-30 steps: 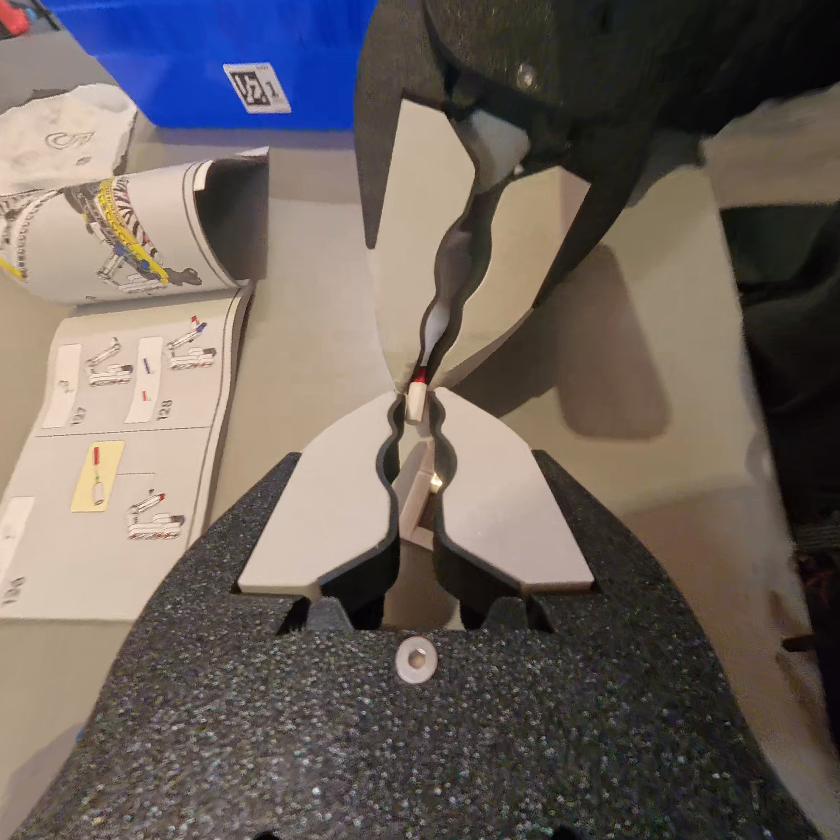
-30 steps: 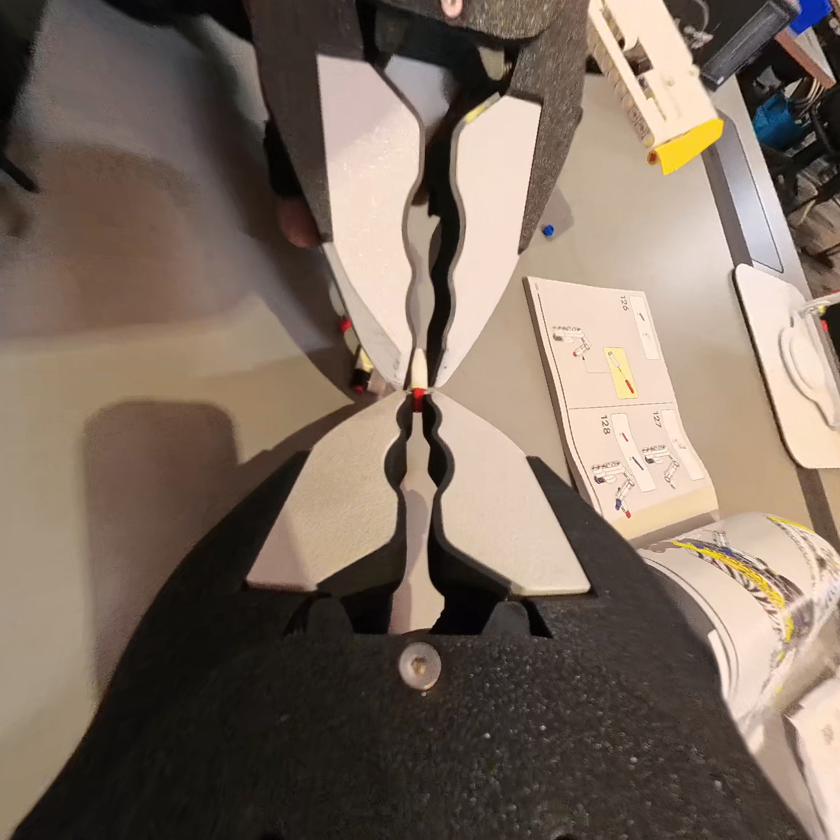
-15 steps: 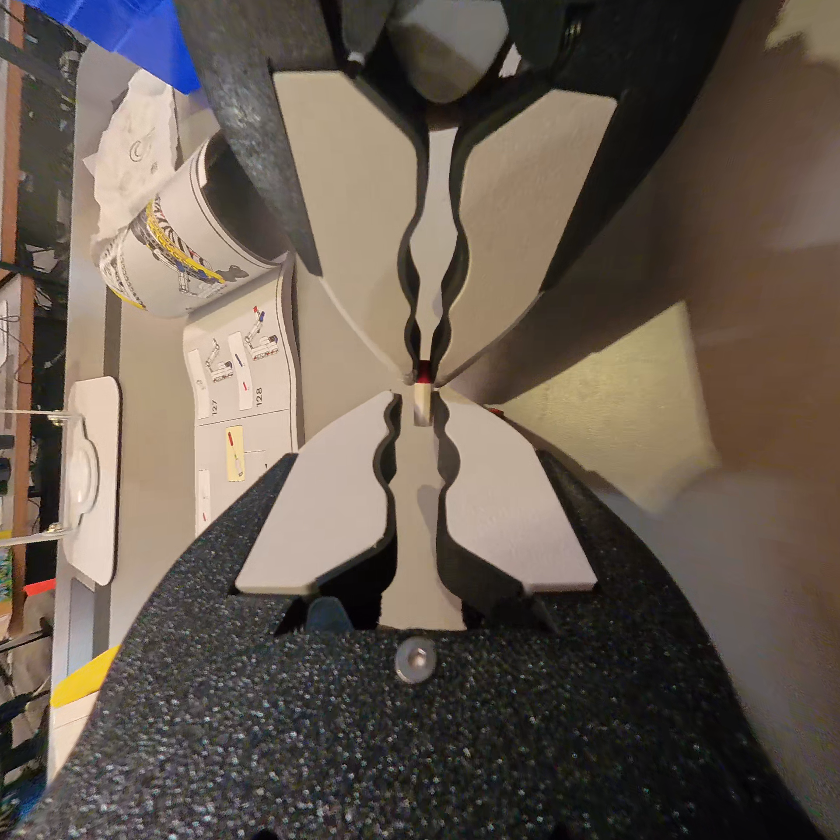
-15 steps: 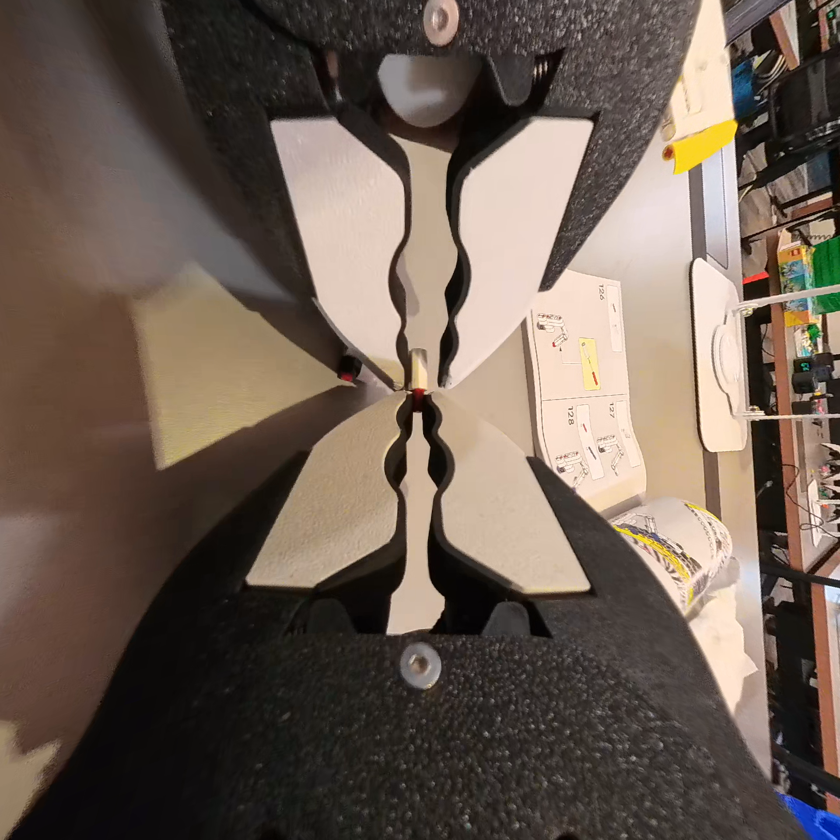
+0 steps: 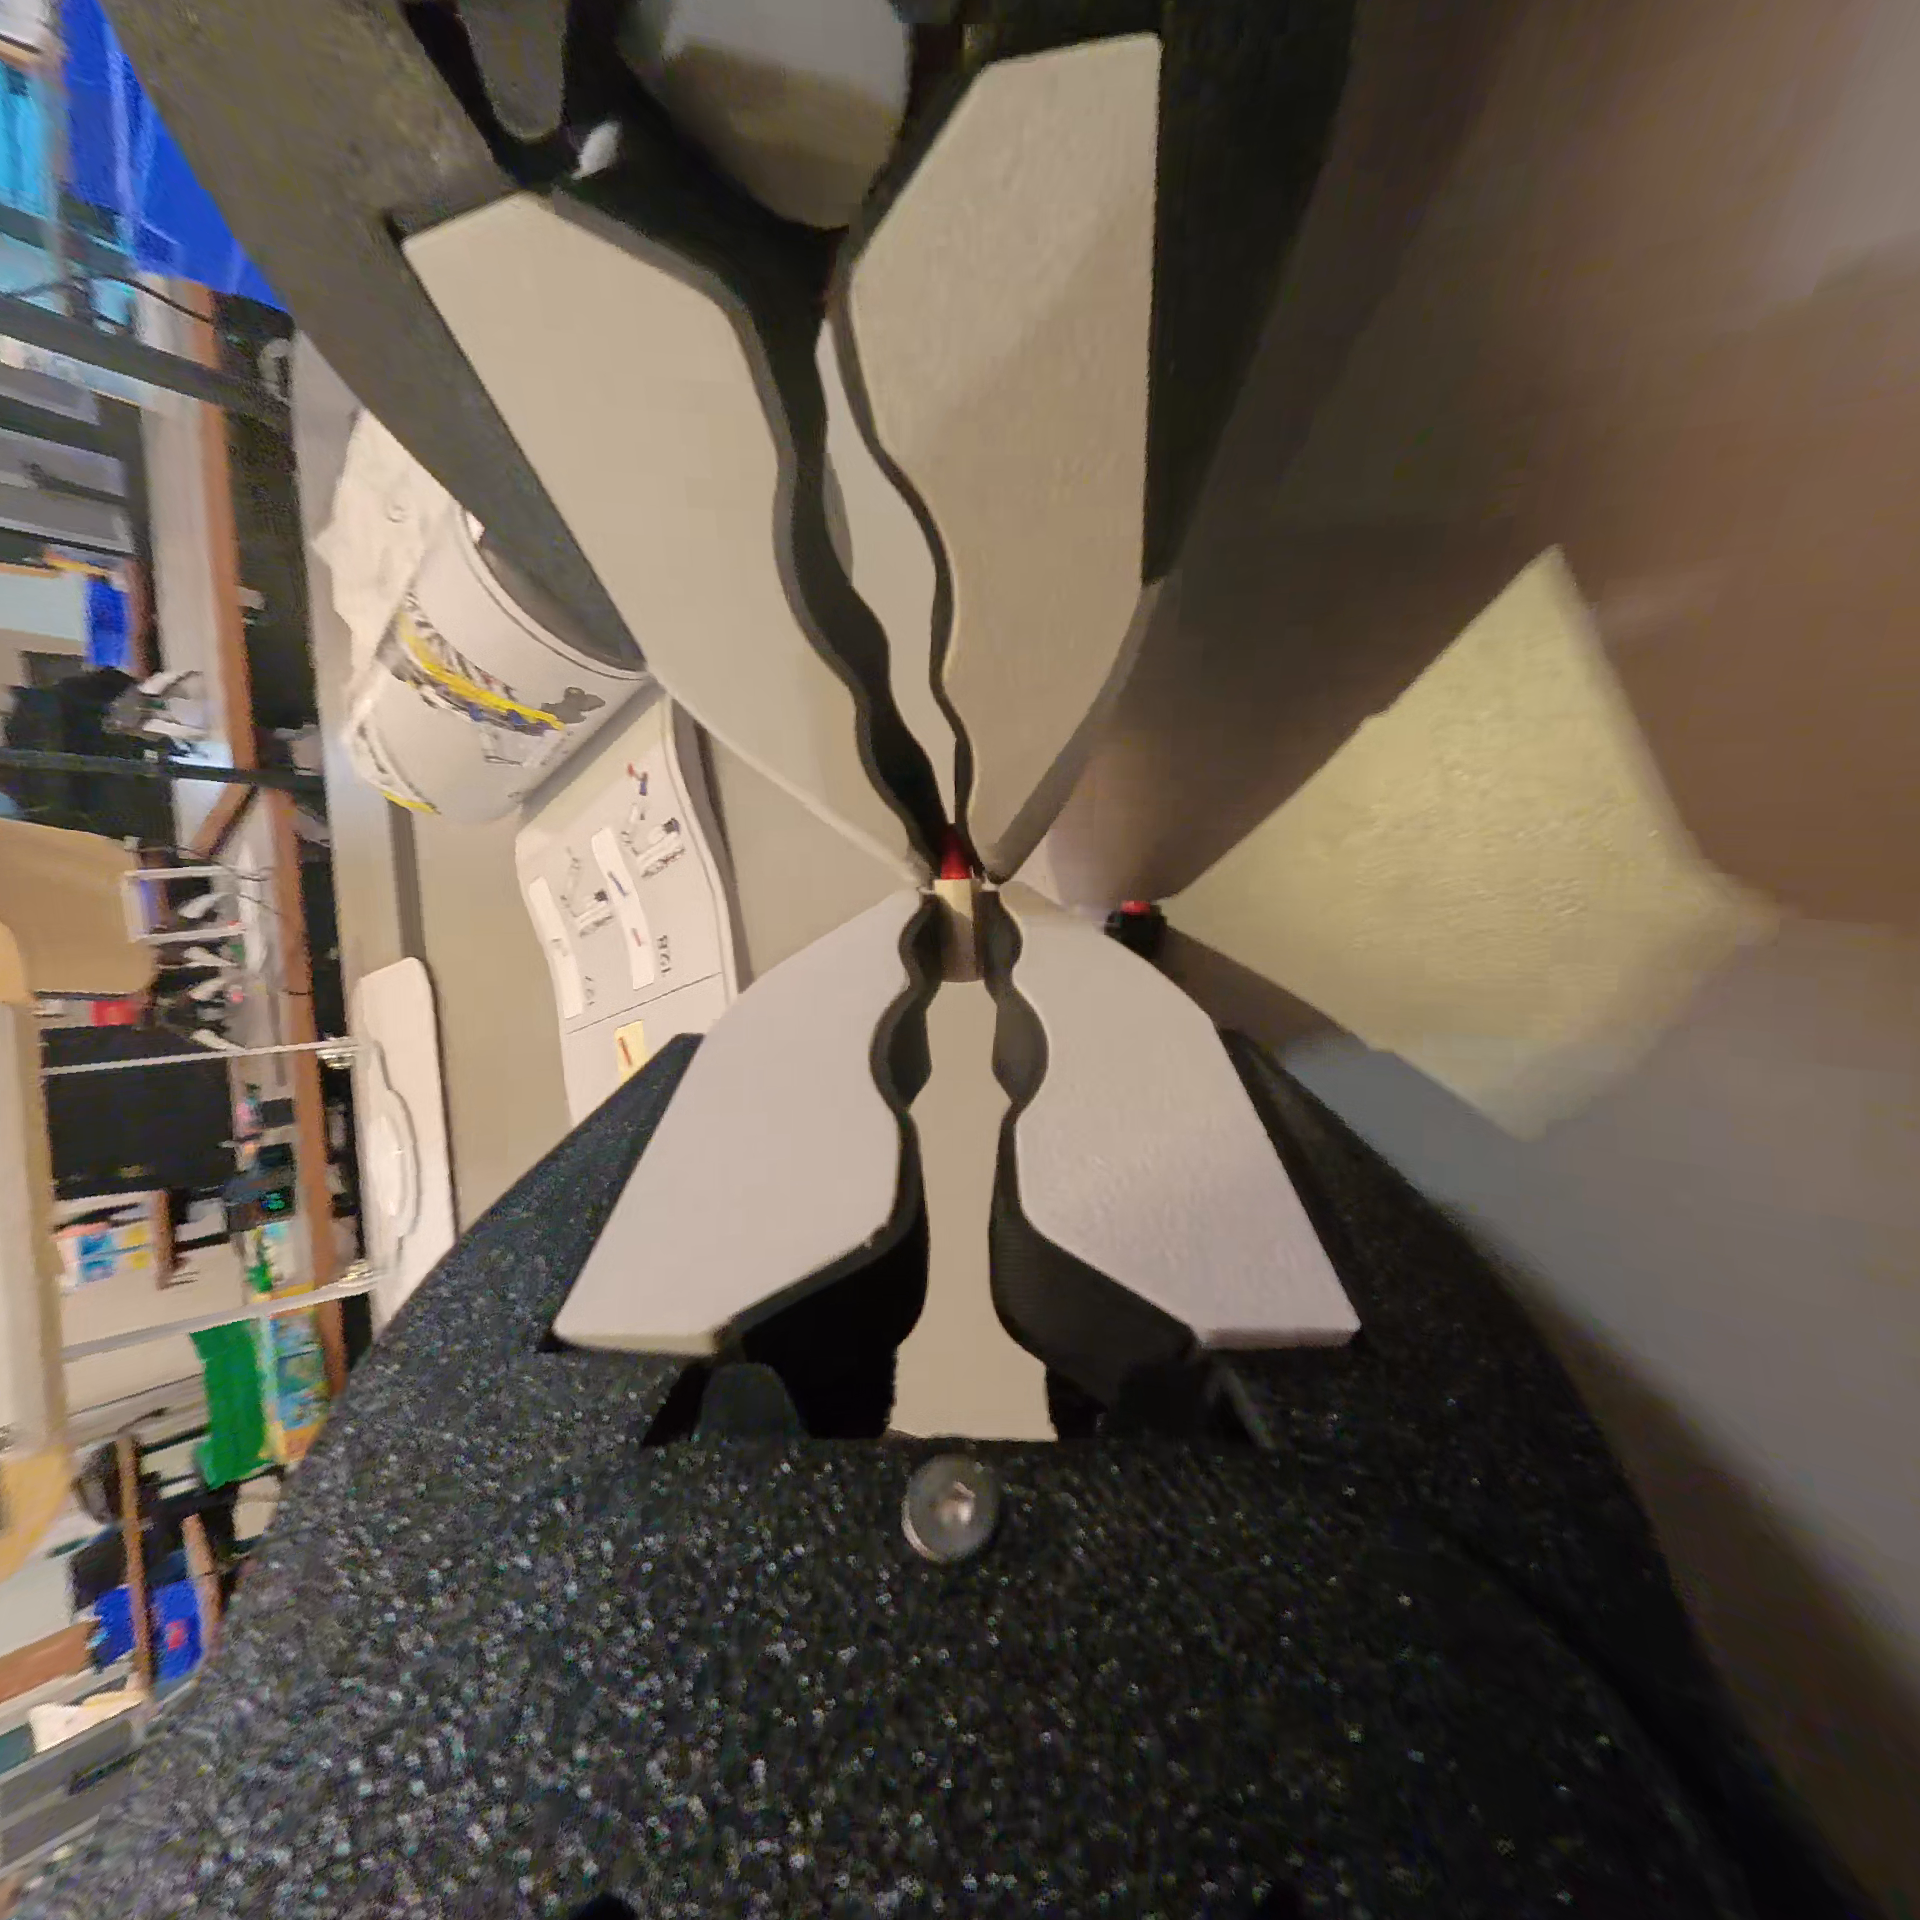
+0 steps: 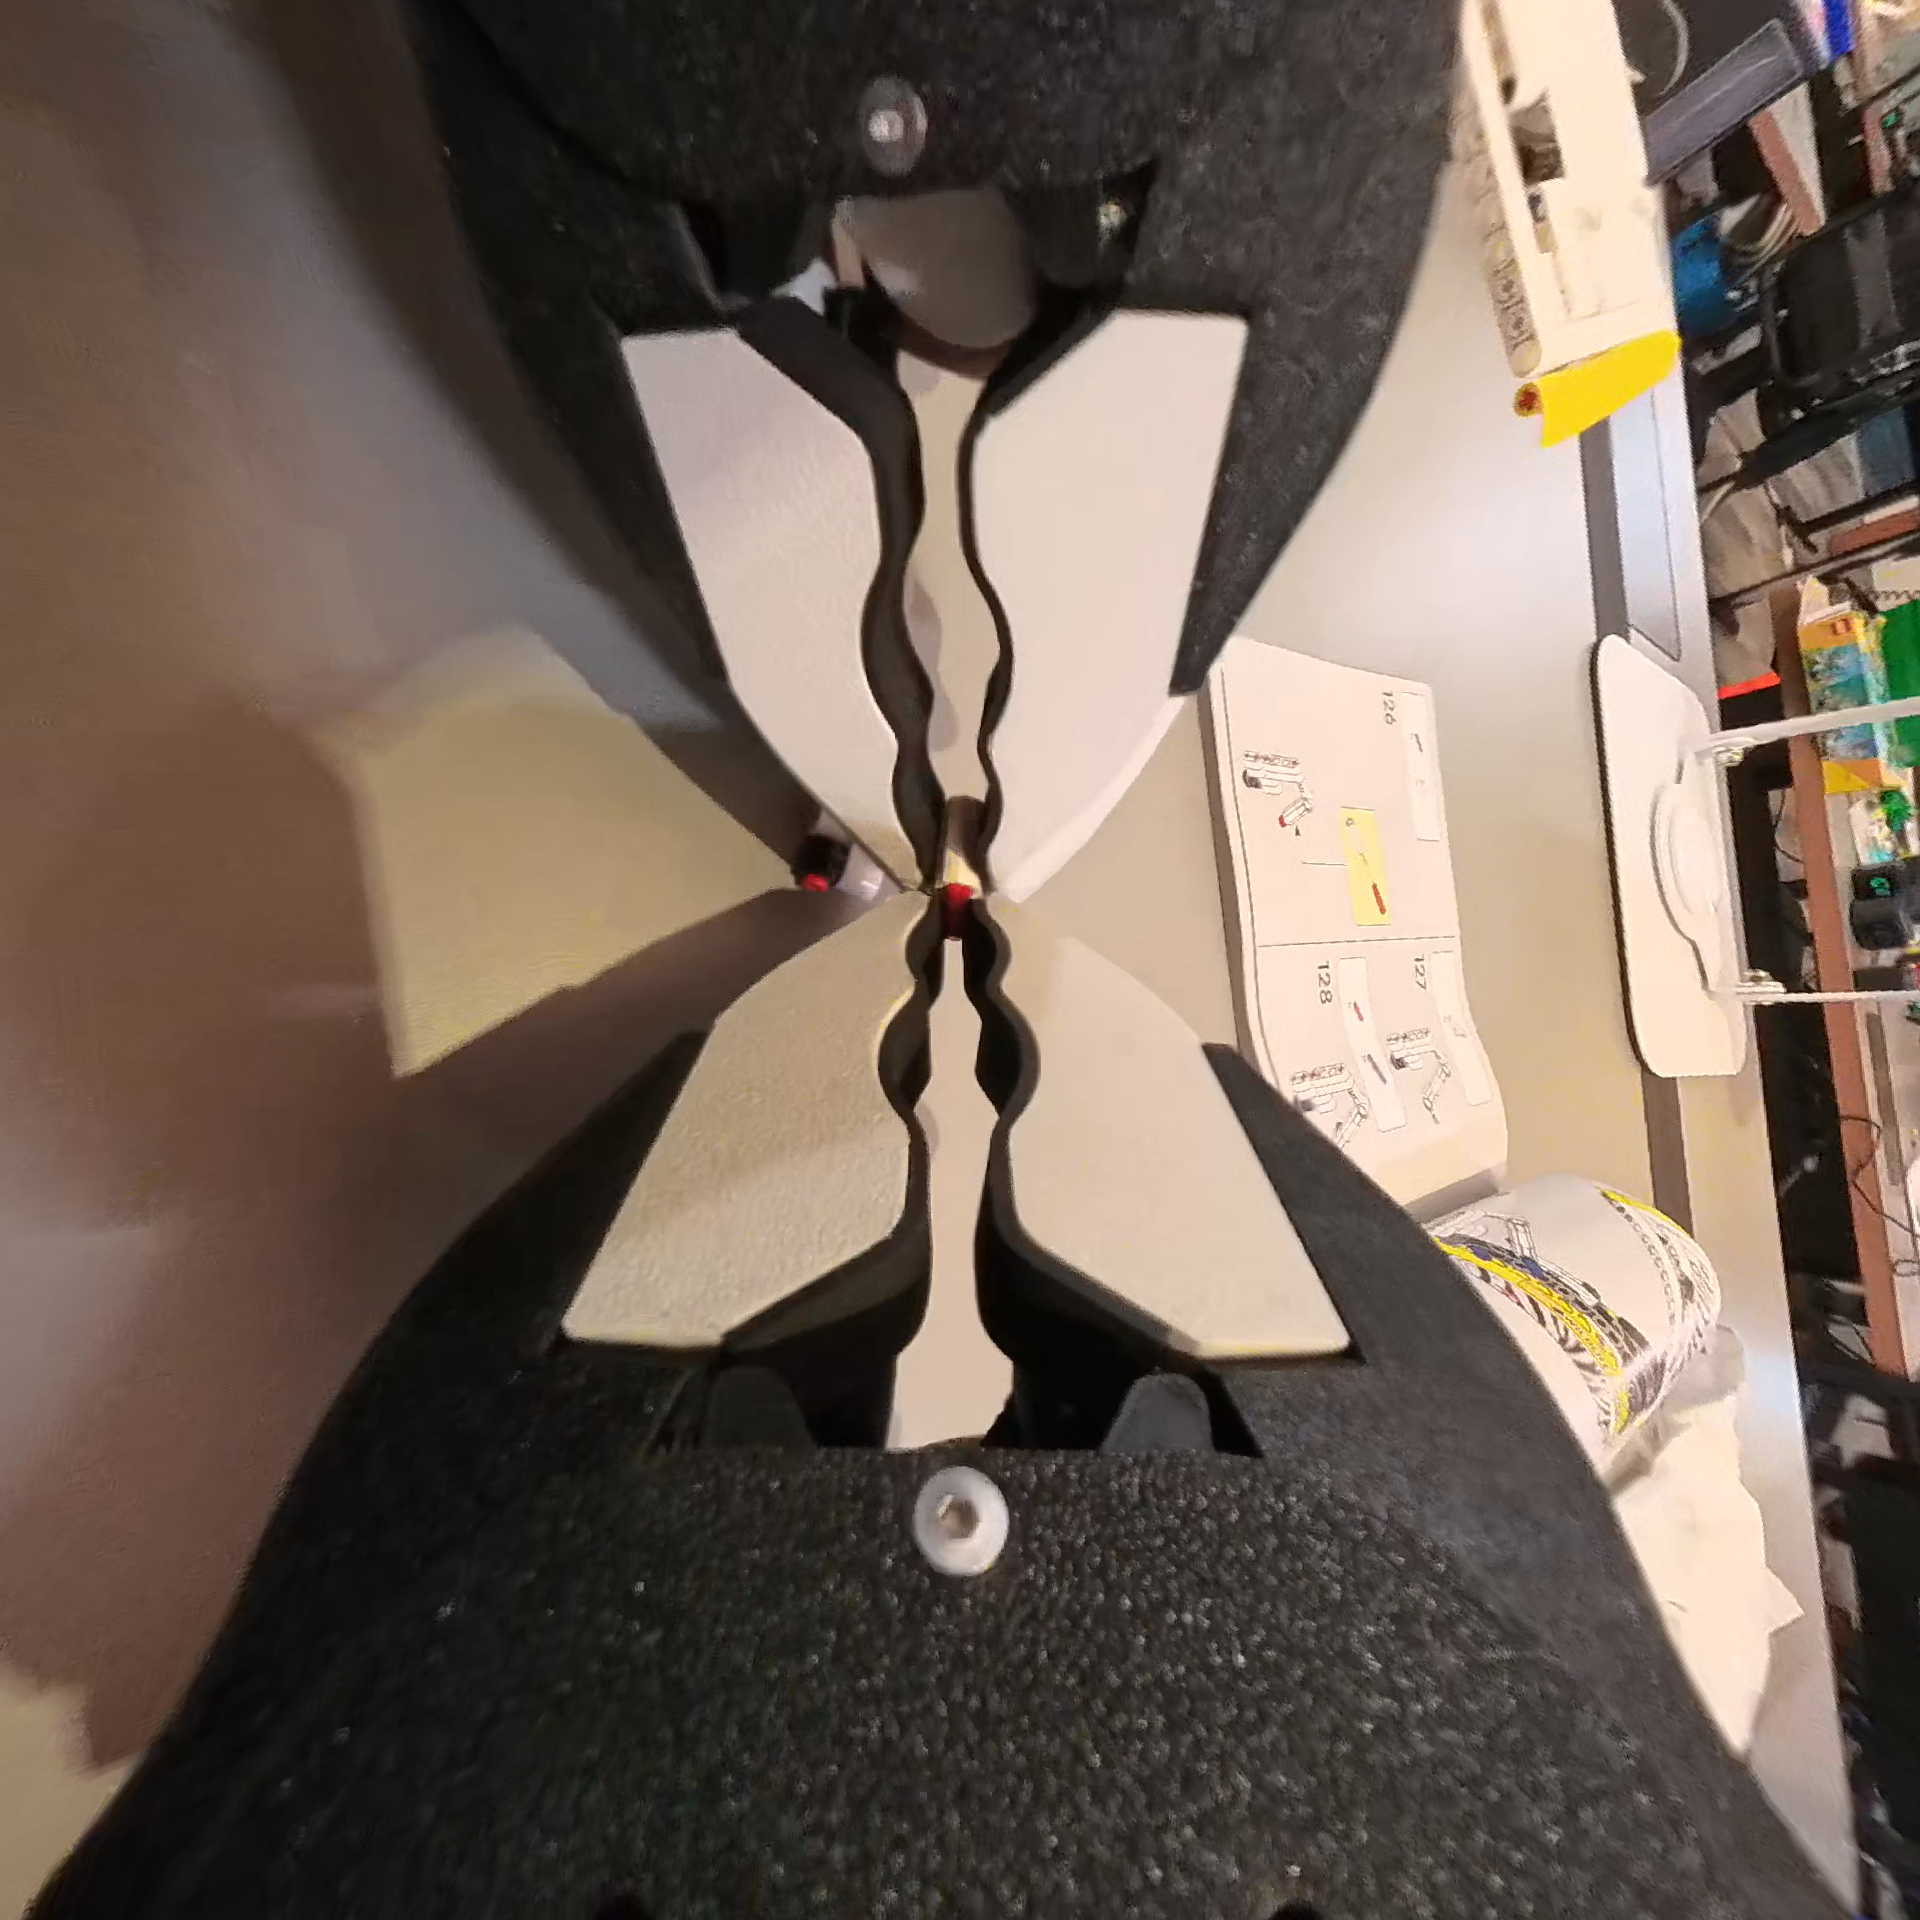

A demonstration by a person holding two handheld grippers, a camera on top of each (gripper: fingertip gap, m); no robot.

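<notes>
L gripper point(image 5: 954, 902): clamping pale sleeve piece point(image 5: 952, 914).
R gripper point(image 6: 953, 906): pinching red pin point(image 6: 953, 896).
Parts: meeting tip-to-tip above table point(image 6: 1403, 436); pin appearing partly seated.
Nearby: open instr. booklet point(image 6: 1351, 914).

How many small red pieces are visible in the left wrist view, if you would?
2: a red pin in the right gripper fingertips, meeting the left gripper's white piece; another red-tipped part on the table. More may be hidden.
</notes>
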